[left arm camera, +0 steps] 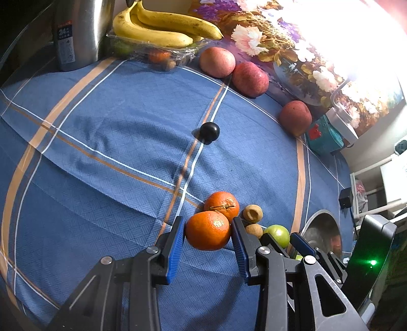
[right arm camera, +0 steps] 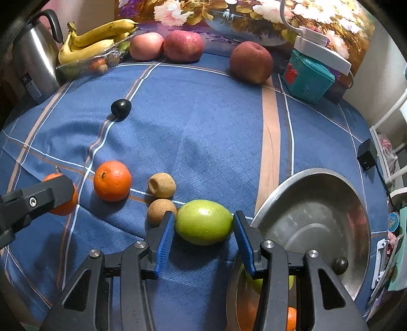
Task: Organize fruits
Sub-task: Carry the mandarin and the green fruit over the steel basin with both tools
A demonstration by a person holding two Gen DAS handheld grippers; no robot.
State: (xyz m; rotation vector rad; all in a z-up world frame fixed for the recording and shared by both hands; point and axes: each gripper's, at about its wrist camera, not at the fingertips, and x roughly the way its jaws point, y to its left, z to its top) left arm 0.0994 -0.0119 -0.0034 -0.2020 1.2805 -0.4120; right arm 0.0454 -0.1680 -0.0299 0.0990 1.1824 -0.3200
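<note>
L gripper [left arm camera: 207, 238] has its blue pads pinched on an orange [left arm camera: 207, 230], both pads touching the peel, fruit sitting low over the blue checked cloth [left arm camera: 101, 152] w/ a shadow under it; can't tell if it's lifted or just resting. Second orange [left arm camera: 222, 205] right behind it, touching. Beside that pair, two small brown round fruits [left arm camera: 252, 214], one w/ a hollow end facing up, the other just in front of it.

R gripper [right arm camera: 203, 226] is clamped on a green fruit [right arm camera: 204, 222], pads pressed on both ends, right at the rim of the steel bowl [right arm camera: 318, 203]. From the right wrist view the bowl is tilted toward the cam; a small dark fruit [right arm camera: 340, 266] lies inside near the wall, and bits of green and orange show under the gripper's arm, too hidden to name. Brown fruit touches the left pad of the R gripper.

Mid-cloth, well apart from all that: one black round fruit [right arm camera: 121, 107], alone on a white stripe.

Far edge: three reddish apples [right arm camera: 183, 45], two touching each other, third off to the right by a teal box [right arm camera: 307, 79]. Bananas [right arm camera: 96, 40] piled on a clear plastic tray [right arm camera: 86, 63] w/ small fruit inside. Steel kettle [right arm camera: 35, 58] at far left. Floral picture [right arm camera: 229, 15] behind the lot.
</note>
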